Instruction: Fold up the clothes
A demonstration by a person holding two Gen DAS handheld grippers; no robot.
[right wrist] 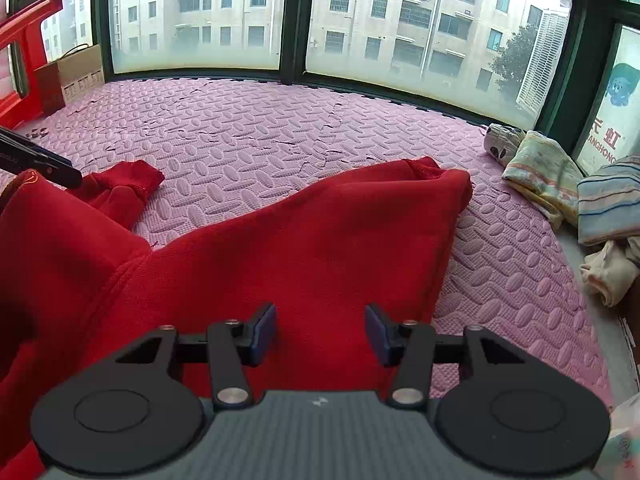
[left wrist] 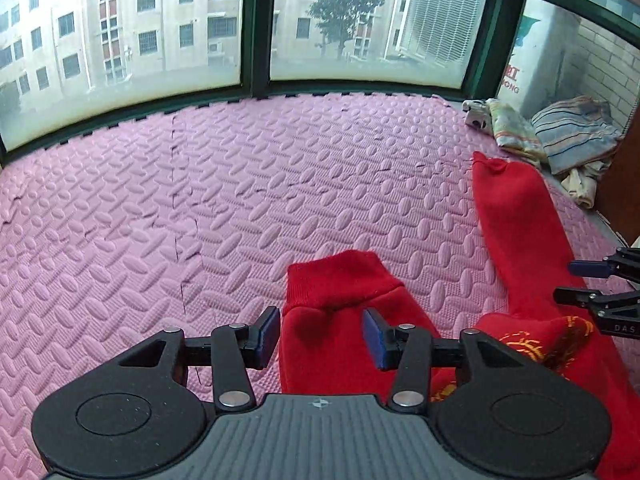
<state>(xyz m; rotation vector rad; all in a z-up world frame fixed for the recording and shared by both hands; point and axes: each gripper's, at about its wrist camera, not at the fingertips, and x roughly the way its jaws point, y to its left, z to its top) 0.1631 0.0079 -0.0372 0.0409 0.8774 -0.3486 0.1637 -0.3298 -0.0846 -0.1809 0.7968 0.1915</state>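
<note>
"das" on the right hand-held gripper (left wrist: 600, 292); "anghong" on the window poster (right wrist: 612, 120)

A pink foam mat (right wrist: 280, 152) is covered partly by a red sweater (right wrist: 300, 248); folded clothes (right wrist: 560, 188) are piled at its right edge.

I see a red sweater (right wrist: 304, 240) of thick knitted cloth, spread out and not yet folded on the pink foam mat (left wrist: 200, 200). In my right wrist view its broad body fills the near left, and one sleeve (right wrist: 400, 200) runs away to the right, lying flat with its end slightly crumpled. The other sleeve (right wrist: 124, 188) lies to the left, bunched near its ribbed cuff. In my left wrist view that cuff (left wrist: 340, 280) is turned over and rests on the mat just ahead of me. A gold embroidered design (left wrist: 536, 344) shows on the chest, partly creased so I cannot read it.
</note>
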